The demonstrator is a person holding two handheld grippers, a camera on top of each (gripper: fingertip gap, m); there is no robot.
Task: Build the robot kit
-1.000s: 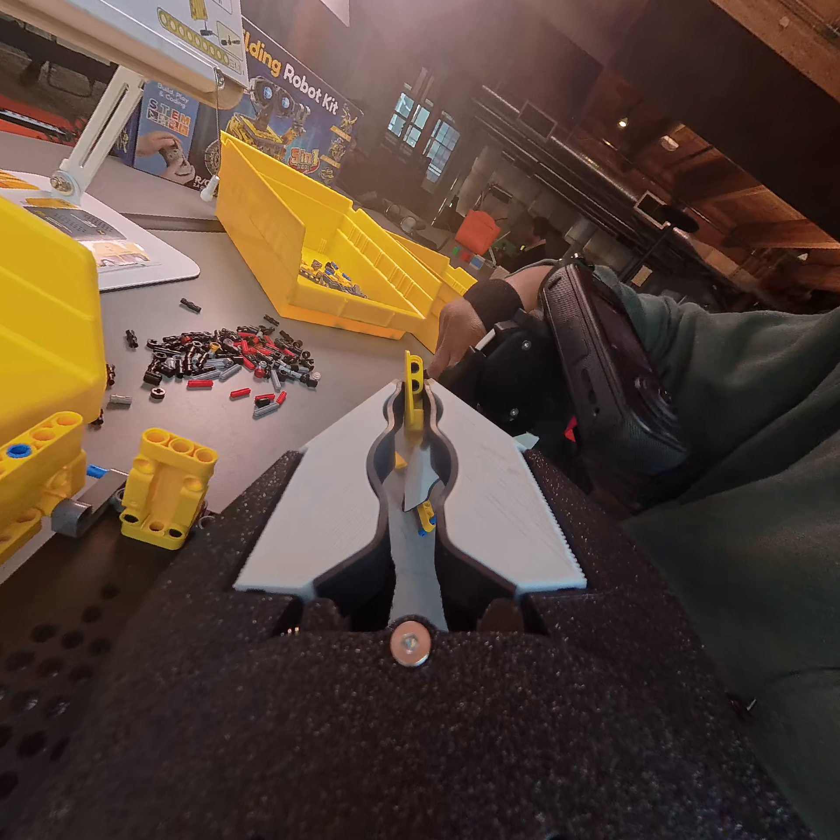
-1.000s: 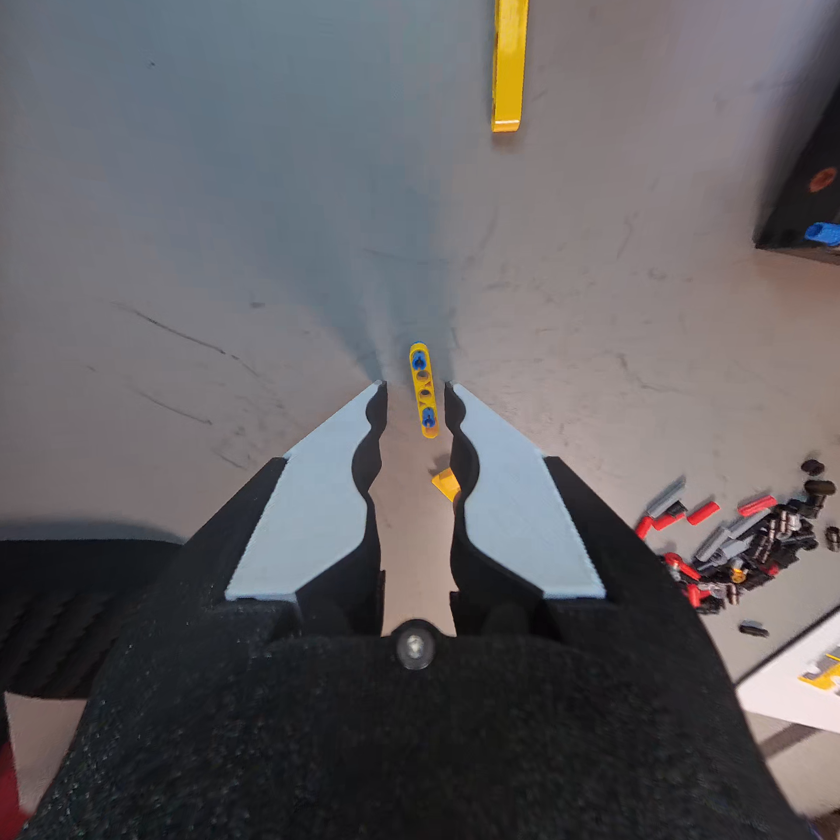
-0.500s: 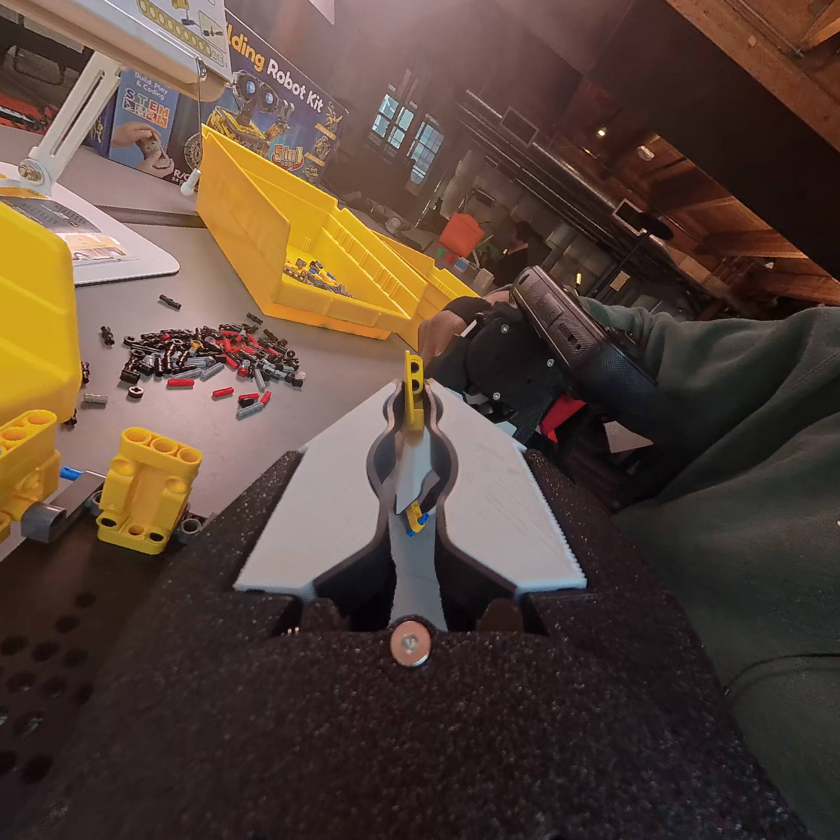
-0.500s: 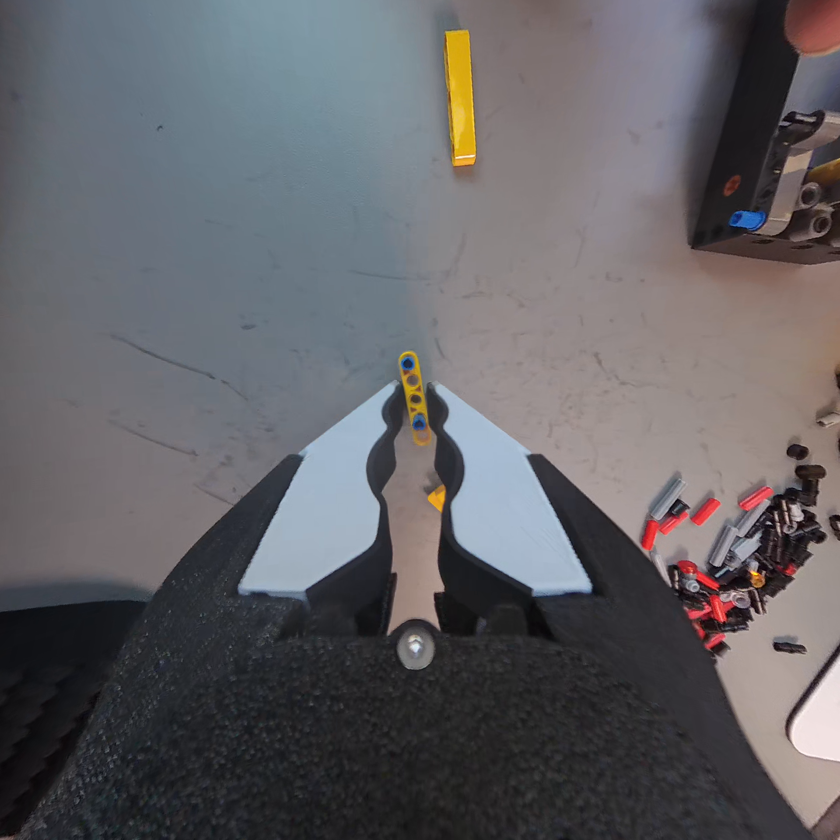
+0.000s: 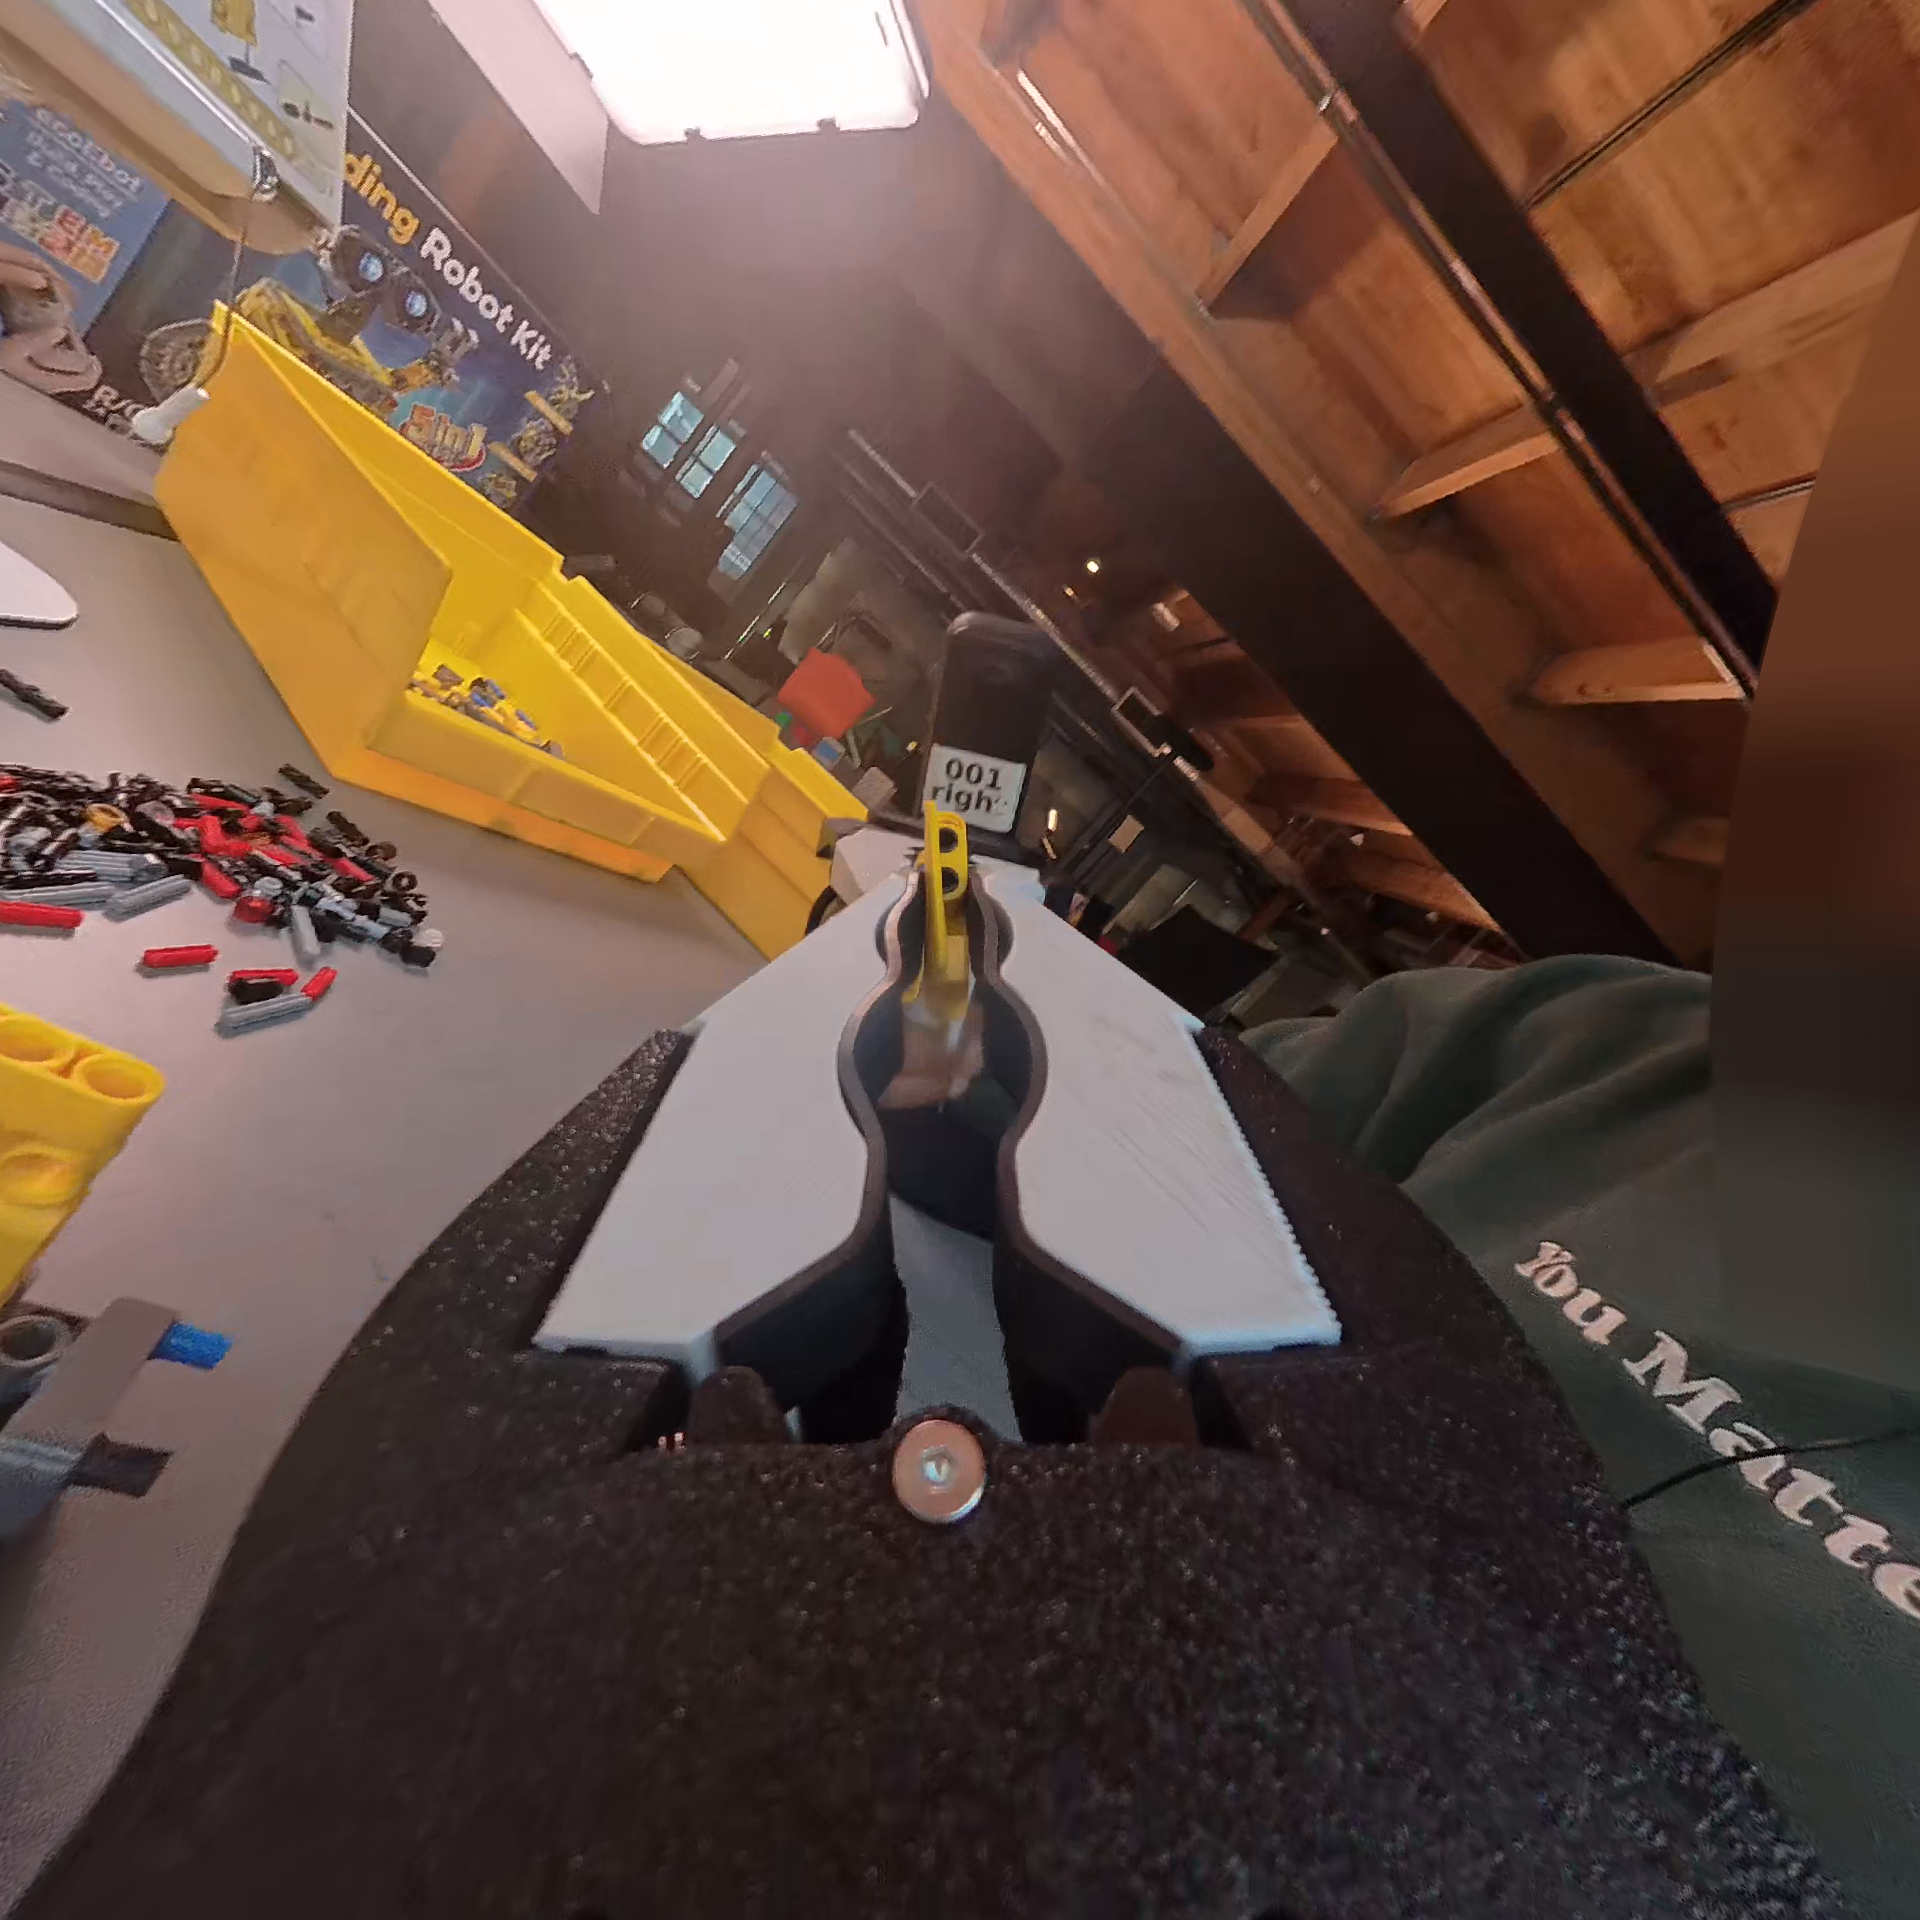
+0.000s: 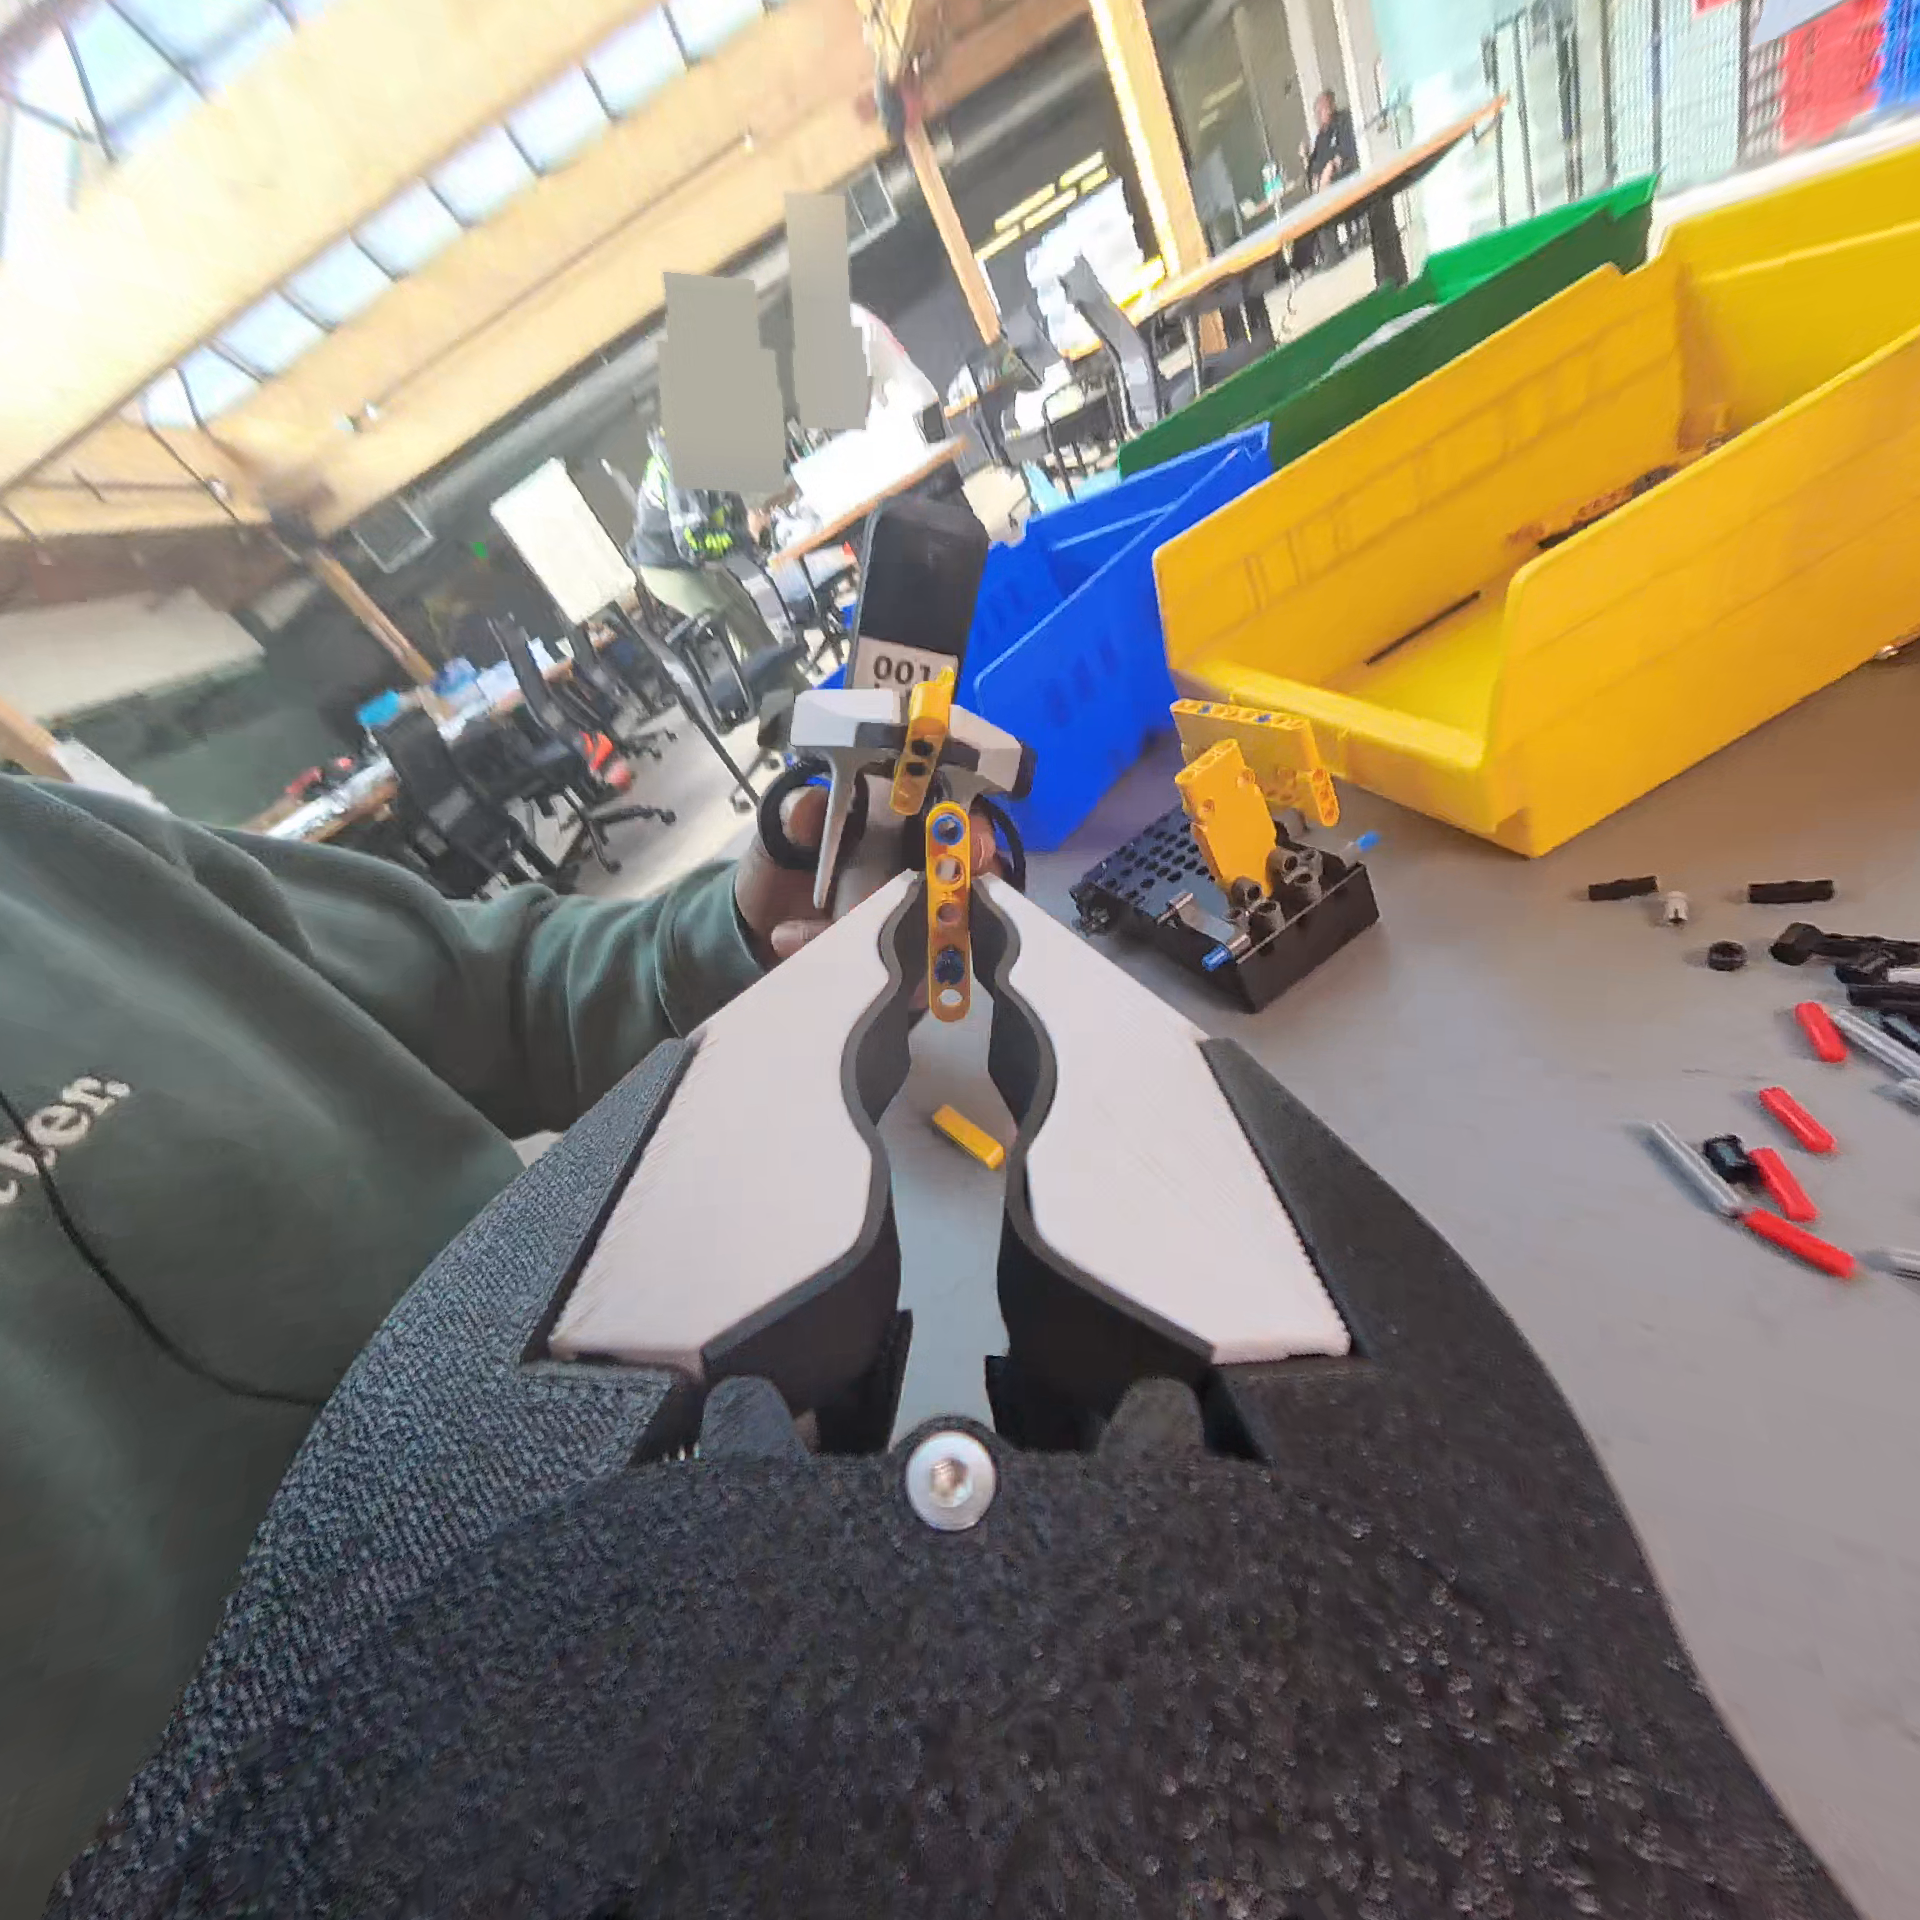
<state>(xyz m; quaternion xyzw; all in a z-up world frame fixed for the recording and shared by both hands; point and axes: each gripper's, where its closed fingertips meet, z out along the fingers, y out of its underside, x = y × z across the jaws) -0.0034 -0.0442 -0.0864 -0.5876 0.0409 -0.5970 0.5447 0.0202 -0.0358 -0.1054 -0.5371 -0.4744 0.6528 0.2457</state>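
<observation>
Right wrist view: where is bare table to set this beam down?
Bare grey table lies right of the right gripper, between the black perforated base and the loose red and grey pins. Crowded: the pins at the right edge and the yellow bin behind.

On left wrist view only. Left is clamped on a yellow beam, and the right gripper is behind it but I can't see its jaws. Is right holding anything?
Observer: Yes. The right gripper is shut on a thin yellow beam with blue pins, held off the table.
Operator: How do the two beams sit?
Observer: In the right wrist view, the top end of the thin yellow beam with blue pins sits just below the short yellow beam in the left gripper. I can't tell if they touch.
Operator: Anything under them?
Observer: A small yellow piece lies on the grey table, seen between the right gripper's fingers.
</observation>
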